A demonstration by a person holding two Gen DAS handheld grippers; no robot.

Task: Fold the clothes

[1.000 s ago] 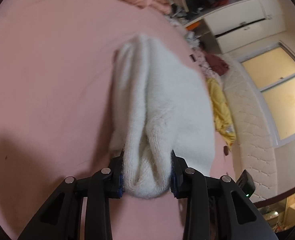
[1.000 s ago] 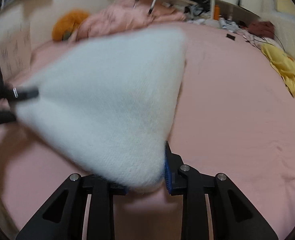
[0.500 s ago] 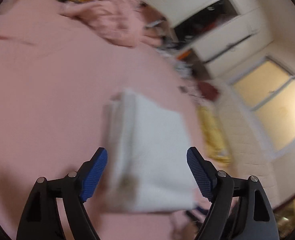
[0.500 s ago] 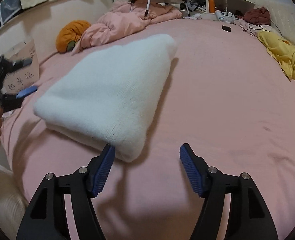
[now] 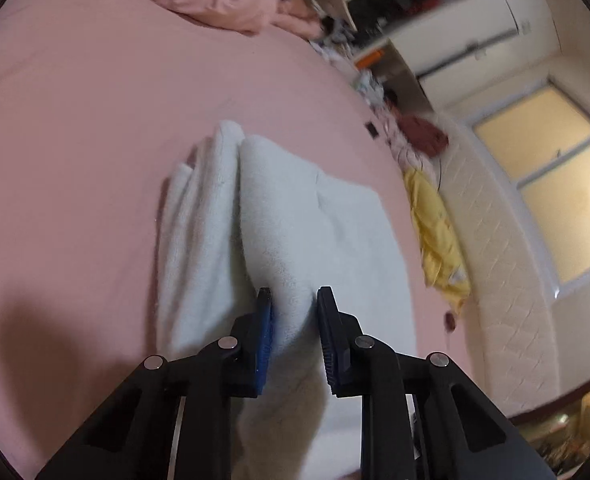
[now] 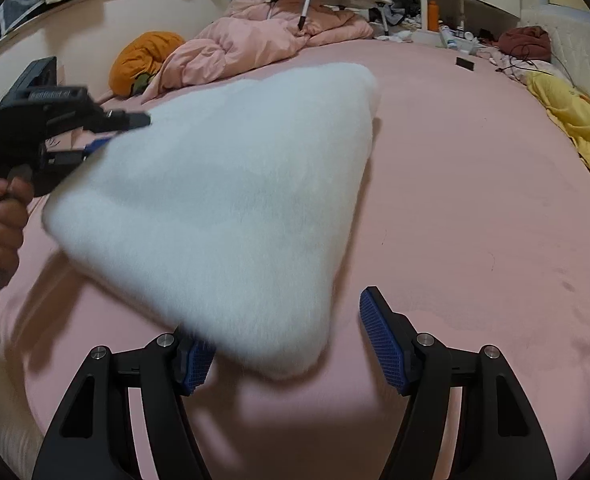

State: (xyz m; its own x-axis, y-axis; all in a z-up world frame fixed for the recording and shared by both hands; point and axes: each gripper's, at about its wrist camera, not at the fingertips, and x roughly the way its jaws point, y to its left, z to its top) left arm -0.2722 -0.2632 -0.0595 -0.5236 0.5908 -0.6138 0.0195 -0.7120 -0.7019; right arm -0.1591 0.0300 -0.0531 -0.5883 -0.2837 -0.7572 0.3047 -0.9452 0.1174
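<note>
1. Left gripper, bottom centre of the left wrist view: its jaws have just been closing and are now pinching a raised ridge of the white sweater.
2. Right gripper, bottom of the right wrist view: its jaws are standing wide apart; the sweater's near corner is hanging over the left pad, not visibly pinched.
3. The folded sweater is lying on the pink bed, one end lifting; its long axis is running from lower centre toward upper centre of the left view.
4. Judgement: the left gripper is nearer, already holding; the right needs re-gripping.
5. Far: yellow garment at right edge, pink quilt at top.
</note>
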